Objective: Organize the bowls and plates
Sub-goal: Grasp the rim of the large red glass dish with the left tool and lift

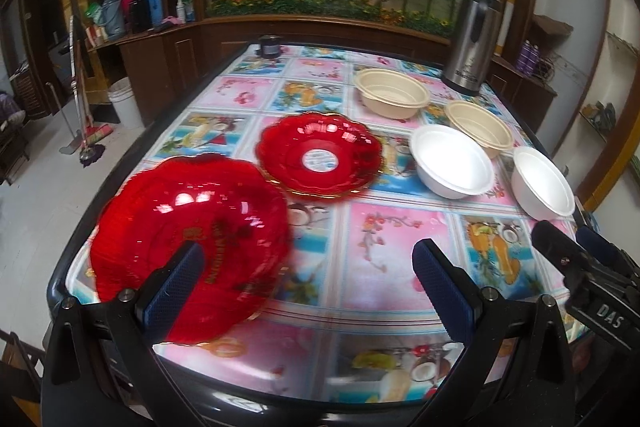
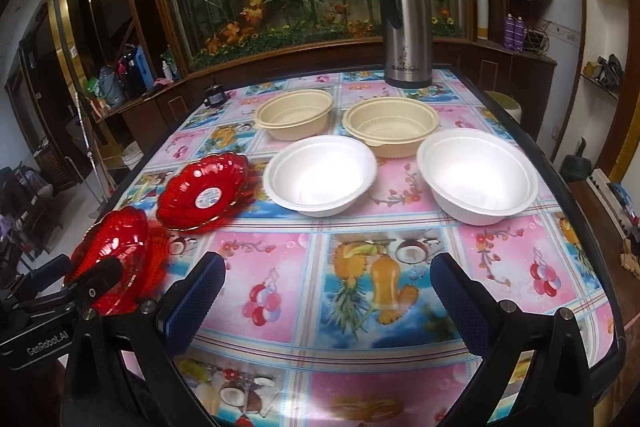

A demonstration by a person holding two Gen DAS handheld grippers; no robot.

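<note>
Resting on the bench [image 2: 400, 339]: two red plates [image 1: 320, 155], two white bowls [image 2: 320, 179], two beige bowls [image 2: 296, 113] — apart. Left hand-held gripper [image 1: 312, 291] spread, nearest red plate [image 1: 192, 239] blurred at its left finger; right hand-held gripper [image 2: 328, 303] spread, empty.

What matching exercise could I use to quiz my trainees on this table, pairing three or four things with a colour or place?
Things:
1. near plate
2. thermos
3. far bowls
4. near bowls

Descriptions:
A. white
B. beige
C. red, beside the left claw
D. steel, at the far edge of the table

Pairs: 1-C, 2-D, 3-B, 4-A
</note>
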